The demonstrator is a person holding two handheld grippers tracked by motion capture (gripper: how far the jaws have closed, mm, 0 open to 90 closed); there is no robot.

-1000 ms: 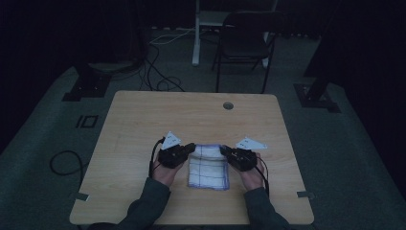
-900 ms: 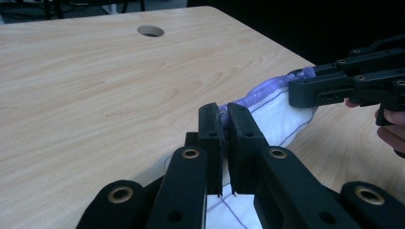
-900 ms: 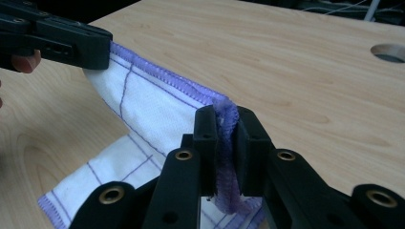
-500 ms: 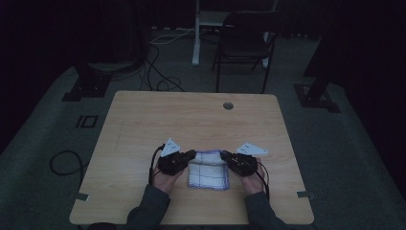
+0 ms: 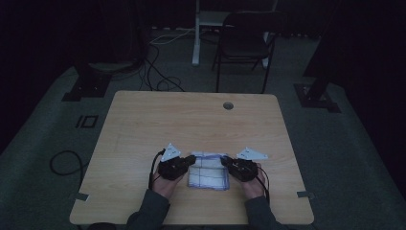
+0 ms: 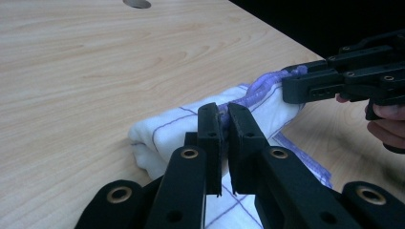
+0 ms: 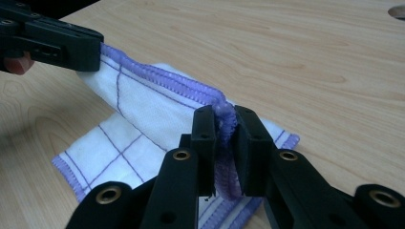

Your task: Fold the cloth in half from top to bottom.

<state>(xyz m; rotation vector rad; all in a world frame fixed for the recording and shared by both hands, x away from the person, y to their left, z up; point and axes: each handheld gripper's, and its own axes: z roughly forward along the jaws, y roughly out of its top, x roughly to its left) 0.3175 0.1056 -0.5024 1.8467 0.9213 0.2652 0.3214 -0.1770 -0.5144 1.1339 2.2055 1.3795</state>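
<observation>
High view's so dark the cloth (image 5: 208,171) pattern is barely readable, and both forearms get chopped at the bottom edge. In the left gripper view, the other hand (image 6: 389,119) runs off the right edge.

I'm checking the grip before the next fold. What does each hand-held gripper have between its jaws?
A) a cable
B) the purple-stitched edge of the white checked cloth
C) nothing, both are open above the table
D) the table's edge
B: the left hand-held gripper and the right hand-held gripper each pinch the purple-stitched hem of the white checked cloth, lifting that edge off the table.
</observation>
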